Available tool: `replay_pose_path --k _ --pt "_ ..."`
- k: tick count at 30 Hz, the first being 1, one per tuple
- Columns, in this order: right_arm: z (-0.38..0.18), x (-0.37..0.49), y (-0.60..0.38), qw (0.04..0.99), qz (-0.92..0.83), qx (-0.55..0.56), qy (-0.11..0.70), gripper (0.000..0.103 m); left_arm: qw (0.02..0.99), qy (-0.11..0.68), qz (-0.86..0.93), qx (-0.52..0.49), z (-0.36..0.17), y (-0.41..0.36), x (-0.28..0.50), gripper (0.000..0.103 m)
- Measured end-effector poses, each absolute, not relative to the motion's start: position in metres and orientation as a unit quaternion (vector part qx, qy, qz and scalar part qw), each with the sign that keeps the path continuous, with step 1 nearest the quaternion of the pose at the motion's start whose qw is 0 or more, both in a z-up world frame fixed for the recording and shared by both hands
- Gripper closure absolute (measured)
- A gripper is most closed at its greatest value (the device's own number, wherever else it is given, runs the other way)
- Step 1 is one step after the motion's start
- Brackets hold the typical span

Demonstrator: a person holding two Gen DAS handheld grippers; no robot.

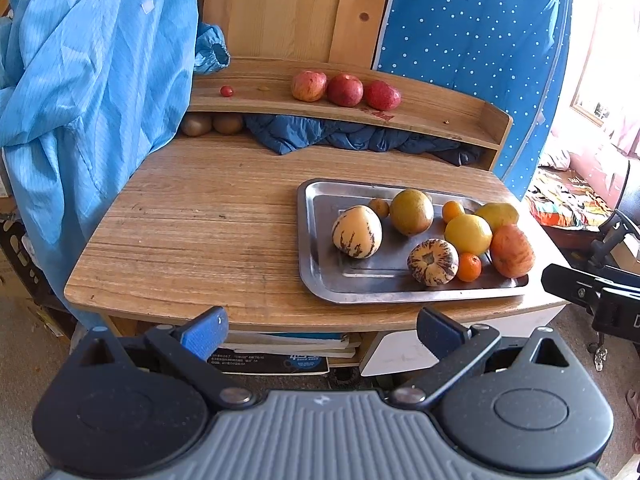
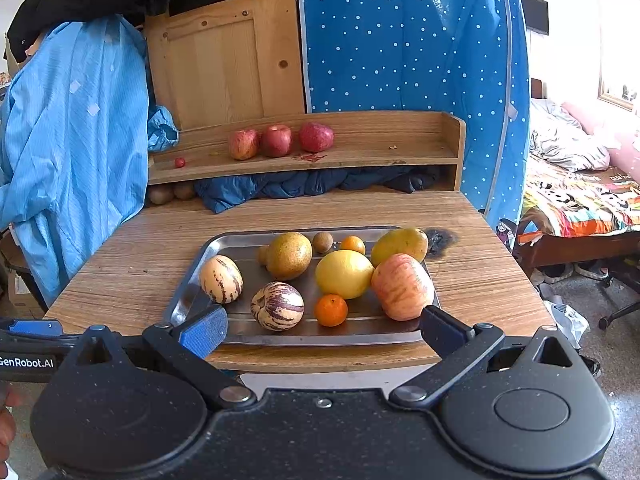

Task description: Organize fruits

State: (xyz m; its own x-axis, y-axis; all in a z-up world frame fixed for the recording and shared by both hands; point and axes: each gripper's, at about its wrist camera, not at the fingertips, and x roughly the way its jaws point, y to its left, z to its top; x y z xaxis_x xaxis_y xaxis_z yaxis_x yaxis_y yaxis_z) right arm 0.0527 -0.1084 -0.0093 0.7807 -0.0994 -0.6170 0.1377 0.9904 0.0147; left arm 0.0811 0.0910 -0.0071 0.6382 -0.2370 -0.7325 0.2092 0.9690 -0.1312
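Note:
A steel tray (image 1: 320, 256) (image 2: 188, 300) on the wooden table holds several fruits: two striped melons (image 1: 357, 232) (image 2: 277, 306), a russet pear (image 1: 411, 212) (image 2: 289, 255), a yellow citrus (image 1: 468, 234) (image 2: 344, 274), a streaked apple (image 1: 512, 251) (image 2: 402, 286), a mango (image 2: 399, 245), mandarins (image 2: 330, 310) and small brown fruits. Three red apples (image 1: 345, 89) (image 2: 276, 141) and a cherry tomato (image 1: 226, 91) sit on the raised shelf. My left gripper (image 1: 322, 330) hangs open before the table's front edge. My right gripper (image 2: 322, 330) stands open at the tray's near rim, empty.
A blue garment (image 1: 80, 80) hangs over the table's left side. Dark blue cloth (image 1: 340, 136) and two kiwis (image 1: 212, 124) lie under the shelf. A dotted blue wardrobe (image 2: 400, 40) stands behind. A bed (image 2: 580, 192) is to the right. The table has a burn mark (image 2: 440, 240).

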Motion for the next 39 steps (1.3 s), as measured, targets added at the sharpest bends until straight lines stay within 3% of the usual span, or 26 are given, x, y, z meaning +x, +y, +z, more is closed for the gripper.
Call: replay_pose_path --k 39 --pt "-0.012 0.041 -0.092 0.939 -0.053 0.016 0.34 0.001 0.904 0.416 -0.095 0.005 0.0 0.095 0.071 0.001"
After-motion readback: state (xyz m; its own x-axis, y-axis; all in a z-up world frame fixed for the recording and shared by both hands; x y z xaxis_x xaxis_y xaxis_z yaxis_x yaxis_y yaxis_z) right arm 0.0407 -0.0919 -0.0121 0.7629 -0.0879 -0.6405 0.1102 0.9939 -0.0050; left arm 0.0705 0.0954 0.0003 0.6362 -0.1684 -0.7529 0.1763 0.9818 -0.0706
